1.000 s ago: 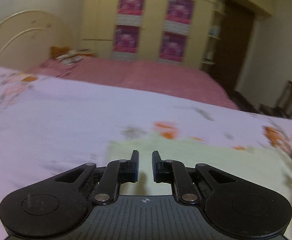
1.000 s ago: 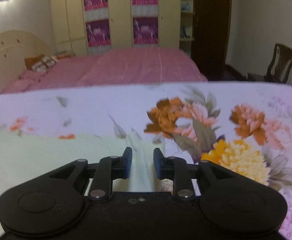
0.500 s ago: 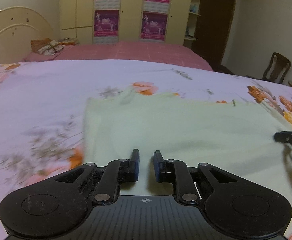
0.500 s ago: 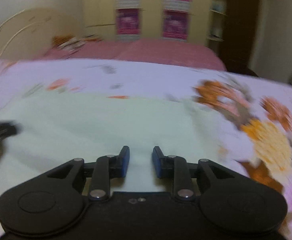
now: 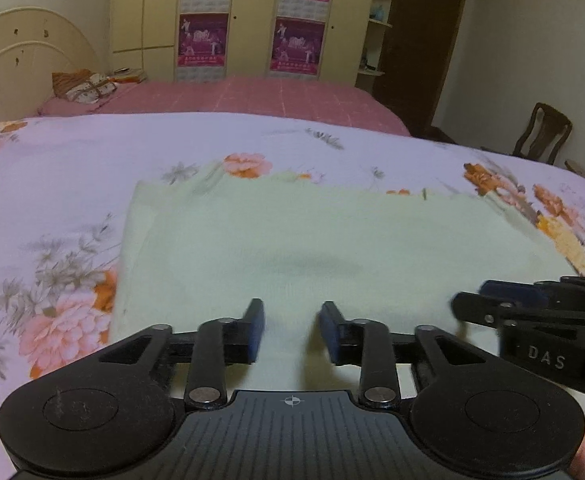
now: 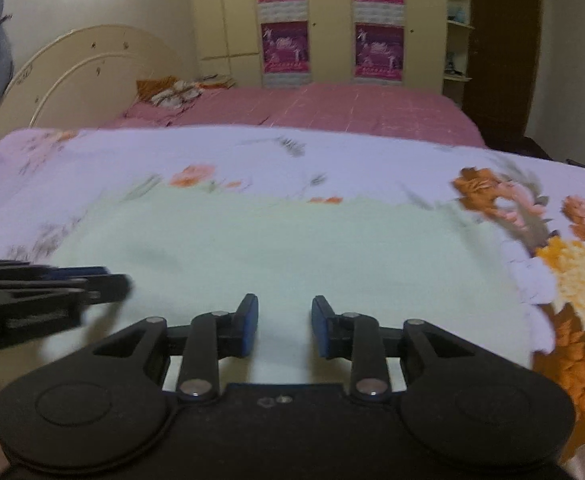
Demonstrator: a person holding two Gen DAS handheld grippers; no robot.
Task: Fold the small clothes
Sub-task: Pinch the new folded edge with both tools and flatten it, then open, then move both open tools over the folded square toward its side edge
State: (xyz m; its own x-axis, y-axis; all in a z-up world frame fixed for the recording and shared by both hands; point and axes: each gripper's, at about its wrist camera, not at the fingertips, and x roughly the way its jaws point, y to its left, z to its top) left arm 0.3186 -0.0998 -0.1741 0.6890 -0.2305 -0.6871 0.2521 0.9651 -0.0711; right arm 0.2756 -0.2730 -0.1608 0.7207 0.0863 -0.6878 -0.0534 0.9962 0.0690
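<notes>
**Two parted grippers over a pale green cloth on a floral bed**

The left gripper (image 5: 291, 331) hangs over the near edge of the cloth with its jaws spread apart and nothing between them; pale fabric shows in the gap between the blue-faced pads (image 5: 255, 332). The right gripper (image 6: 284, 327) does likewise, its jaws equally parted and empty, its blue pads (image 6: 249, 329) above the same near edge. The two tools sit side by side: in the left wrist view the right gripper (image 5: 504, 304) comes in from the right edge, its body lettered "DAS", and in the right wrist view the left gripper (image 6: 92, 284) comes in blurred from the left edge.

The pale green cloth (image 5: 324, 248) lies spread flat in a broad rectangle, its left edge folded into a narrow double layer and its far edge slightly uneven. In the right wrist view the same cloth (image 6: 276, 248) fills the middle ground. It rests on a lilac floral bedsheet (image 5: 72, 168) printed with orange, pink and yellow blooms.

Beyond the sheet the bed carries a pink cover (image 5: 252, 96), with patterned pillows (image 5: 84, 86) near a cream arched headboard (image 5: 24, 56). A cream wardrobe (image 5: 152, 8) with four magenta posters (image 5: 202, 40) stands behind. A dark wooden door (image 5: 424, 40) and a wooden chair (image 5: 542, 132) stand to the right.
</notes>
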